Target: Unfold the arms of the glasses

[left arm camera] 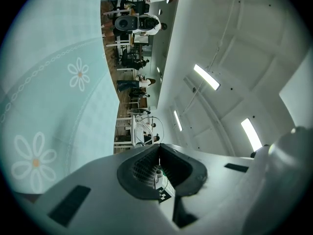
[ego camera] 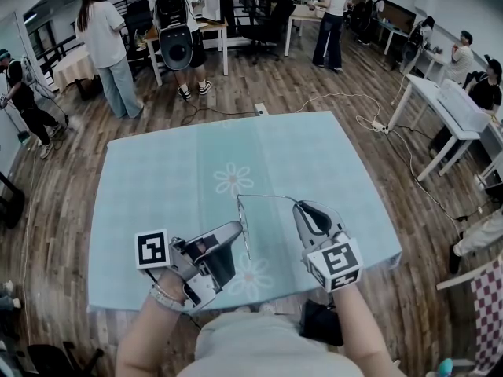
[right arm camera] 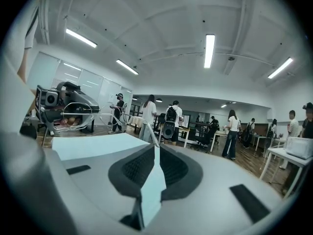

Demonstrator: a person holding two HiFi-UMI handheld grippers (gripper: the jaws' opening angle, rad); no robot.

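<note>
A thin wire-framed pair of glasses [ego camera: 267, 198] hangs in the air above the light blue flowered tablecloth [ego camera: 157, 179], stretched between both grippers. My left gripper [ego camera: 238, 230] is shut on the front frame, and a lens rim [left arm camera: 145, 129] shows just past its closed jaws [left arm camera: 158, 148]. My right gripper [ego camera: 299, 204] is shut on the tip of one arm. In the right gripper view that arm [right arm camera: 146, 126] runs from the closed jaws [right arm camera: 156, 145] out to the lenses [right arm camera: 73, 110] at the left. The arm stands out sideways from the frame.
The table's near edge [ego camera: 236, 301] lies just under my hands. Several people [ego camera: 106, 45] stand at desks beyond the table. A cable with a power strip [ego camera: 369, 120] lies on the wooden floor, and white tables [ego camera: 448, 104] stand at the right.
</note>
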